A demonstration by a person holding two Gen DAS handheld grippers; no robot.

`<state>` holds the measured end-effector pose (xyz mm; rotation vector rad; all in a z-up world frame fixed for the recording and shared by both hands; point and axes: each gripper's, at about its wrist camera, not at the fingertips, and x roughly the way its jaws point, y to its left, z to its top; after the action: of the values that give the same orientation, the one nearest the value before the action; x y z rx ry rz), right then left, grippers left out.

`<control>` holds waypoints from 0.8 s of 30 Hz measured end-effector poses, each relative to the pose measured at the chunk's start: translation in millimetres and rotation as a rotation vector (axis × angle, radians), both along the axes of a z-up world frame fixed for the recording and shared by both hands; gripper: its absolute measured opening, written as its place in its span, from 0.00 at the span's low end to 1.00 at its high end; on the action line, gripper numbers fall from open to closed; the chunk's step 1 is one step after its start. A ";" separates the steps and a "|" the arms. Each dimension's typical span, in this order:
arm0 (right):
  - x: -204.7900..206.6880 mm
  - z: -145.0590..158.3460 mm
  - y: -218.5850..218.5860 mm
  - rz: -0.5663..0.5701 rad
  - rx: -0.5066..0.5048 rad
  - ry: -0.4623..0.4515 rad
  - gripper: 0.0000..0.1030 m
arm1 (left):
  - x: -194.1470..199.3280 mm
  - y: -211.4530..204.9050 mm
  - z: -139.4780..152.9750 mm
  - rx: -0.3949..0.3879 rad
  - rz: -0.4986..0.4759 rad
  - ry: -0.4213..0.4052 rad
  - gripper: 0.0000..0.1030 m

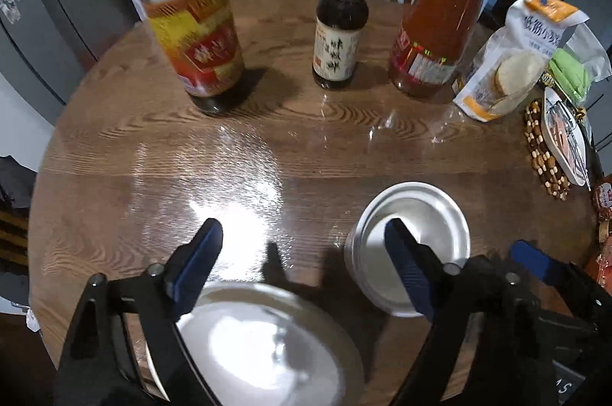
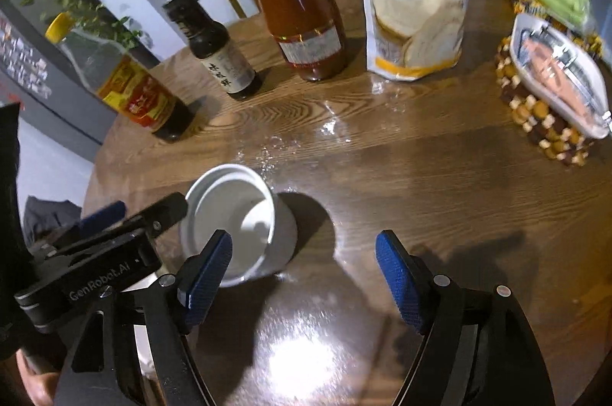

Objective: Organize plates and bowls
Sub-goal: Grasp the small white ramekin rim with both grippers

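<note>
Though upright, bowl [image 2: 233, 222] mouth up

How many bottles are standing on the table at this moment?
3, in a row at the far side of the table: a tall yellow-labelled bottle at left, a small dark sauce bottle in the middle, a red sauce bottle at right. None looks hidden.

Left wrist cam close above round brown wooden tabletop [image 1: 344, 138], angled steeply down past own fingers, right wrist cam likewise, further right, both share white round bowl [image 1: 428, 214] [image 2: 237, 211], bottle row at far edge.
</note>
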<state>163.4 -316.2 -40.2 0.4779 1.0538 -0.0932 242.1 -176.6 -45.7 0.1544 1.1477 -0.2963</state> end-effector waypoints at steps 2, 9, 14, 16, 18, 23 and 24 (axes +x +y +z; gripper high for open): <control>4.6 -7.1 -2.2 -0.002 0.019 0.007 0.77 | 4.5 -3.5 -5.9 0.002 -0.002 0.020 0.75; 17.2 -20.8 -3.1 0.018 0.000 0.050 0.57 | 12.6 -19.5 -18.8 0.012 -0.047 0.068 0.59; 22.5 -20.2 0.8 0.047 0.018 0.048 0.37 | 12.9 -30.5 -27.6 -0.021 -0.081 0.143 0.22; 25.5 -19.6 6.7 0.066 0.030 0.044 0.25 | 13.2 -32.3 -32.9 -0.031 -0.082 0.169 0.16; 28.2 -18.8 11.7 0.075 0.031 0.037 0.17 | 14.4 -31.3 -35.2 -0.038 -0.071 0.177 0.15; 30.4 -21.6 16.1 0.071 0.042 0.025 0.15 | 14.7 -26.8 -40.7 -0.080 -0.050 0.192 0.10; 30.5 -22.1 16.4 0.071 0.048 0.023 0.15 | 14.1 -26.3 -41.1 -0.085 -0.046 0.190 0.10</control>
<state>193.9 -299.9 -62.3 0.4829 1.0968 -0.0110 256.2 -202.9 -86.8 0.0787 1.3188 -0.4068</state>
